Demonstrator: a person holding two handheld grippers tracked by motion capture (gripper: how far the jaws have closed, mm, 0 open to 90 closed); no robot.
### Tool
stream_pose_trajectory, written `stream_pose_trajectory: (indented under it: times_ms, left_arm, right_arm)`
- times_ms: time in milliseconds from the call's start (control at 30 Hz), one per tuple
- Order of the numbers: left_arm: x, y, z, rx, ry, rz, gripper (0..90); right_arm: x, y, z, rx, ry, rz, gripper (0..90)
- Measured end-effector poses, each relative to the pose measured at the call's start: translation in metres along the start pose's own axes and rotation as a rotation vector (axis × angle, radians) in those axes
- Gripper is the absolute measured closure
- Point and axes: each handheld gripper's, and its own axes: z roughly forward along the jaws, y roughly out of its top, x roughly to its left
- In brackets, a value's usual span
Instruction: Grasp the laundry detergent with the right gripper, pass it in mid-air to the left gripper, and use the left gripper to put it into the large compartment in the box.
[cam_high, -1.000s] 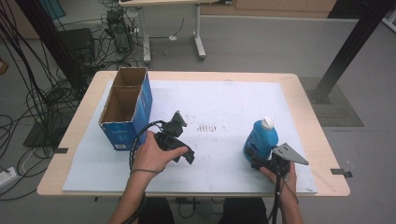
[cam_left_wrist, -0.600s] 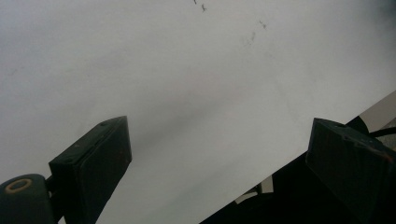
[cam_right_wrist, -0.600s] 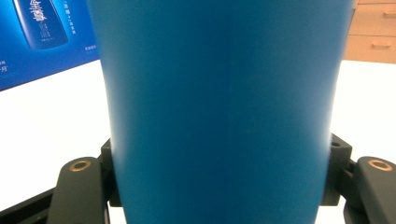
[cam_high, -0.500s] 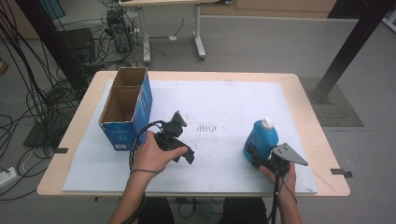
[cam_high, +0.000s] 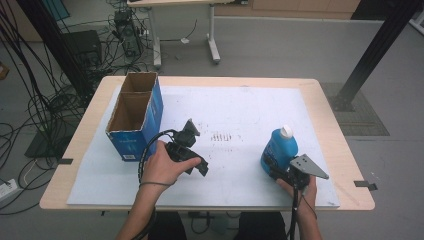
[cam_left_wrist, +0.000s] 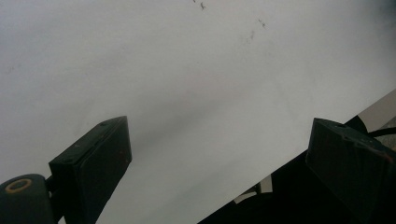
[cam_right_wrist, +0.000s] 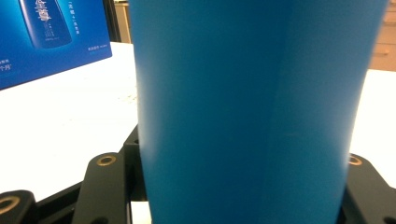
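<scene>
Right tool (cam_high: 278, 170): jaws just closed low on upright blue bottle (cam_high: 278, 148); a low grip risks tipping when lifted. Left tool (cam_high: 196, 161): wide open, empty, over desk (cam_high: 310, 100).

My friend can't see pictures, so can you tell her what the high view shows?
The right gripper grips a blue bottle standing upright on a white table. The left gripper rests open near the middle, beside an open box.
</scene>
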Motion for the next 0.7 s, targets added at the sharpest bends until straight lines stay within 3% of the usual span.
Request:
stream_pose_trajectory:
  times_ms: [700]
  left_arm:
    - [0.0016, -0.0014, 0.0005, 0.002, 0.0, -0.006, 7.1]
  right_arm:
    - [0.0045, -0.0038, -0.0006, -0.015, -0.016, -0.011, 41.9]
